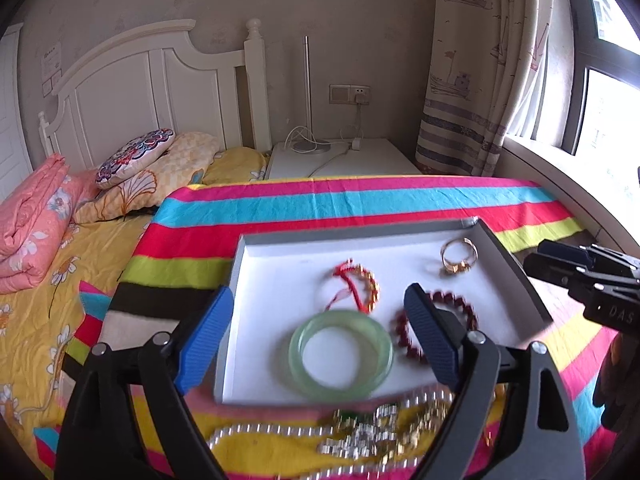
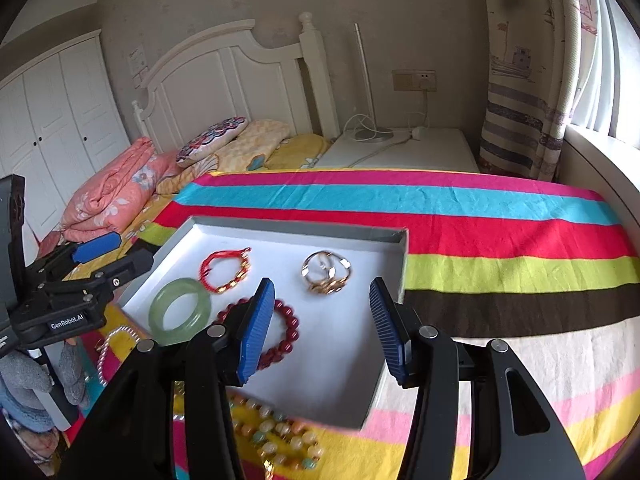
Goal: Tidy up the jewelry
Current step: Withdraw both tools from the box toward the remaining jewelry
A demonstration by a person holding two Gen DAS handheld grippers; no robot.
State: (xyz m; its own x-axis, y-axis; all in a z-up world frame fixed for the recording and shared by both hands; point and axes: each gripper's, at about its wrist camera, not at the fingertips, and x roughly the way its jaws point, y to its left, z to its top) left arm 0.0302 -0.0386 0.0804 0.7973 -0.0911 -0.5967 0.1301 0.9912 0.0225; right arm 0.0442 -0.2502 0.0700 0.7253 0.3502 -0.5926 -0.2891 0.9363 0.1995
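Jewelry tray (image 2: 396, 256); left tool (image 2: 116, 256) "GenRobot.AI", wide open, empty; right tool (image 2: 322, 320) half-open, empty.

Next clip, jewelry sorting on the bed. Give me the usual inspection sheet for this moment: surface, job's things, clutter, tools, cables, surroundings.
Surface: striped blanket over a bed.
Job's things: shallow white tray holding a green bangle, red cord bracelet, dark red bead bracelet and gold ring piece; pearl strand, pastel bead necklace and a tangle of chains on the blanket in front of the tray.
Clutter: nothing seen.
Tools: left tool open, nothing between its pads; right tool open, empty.
Cables: white cords on the nightstand, one plugged into a wall socket.
Surroundings: white headboard, pillows, folded pink quilt, curtain, window.
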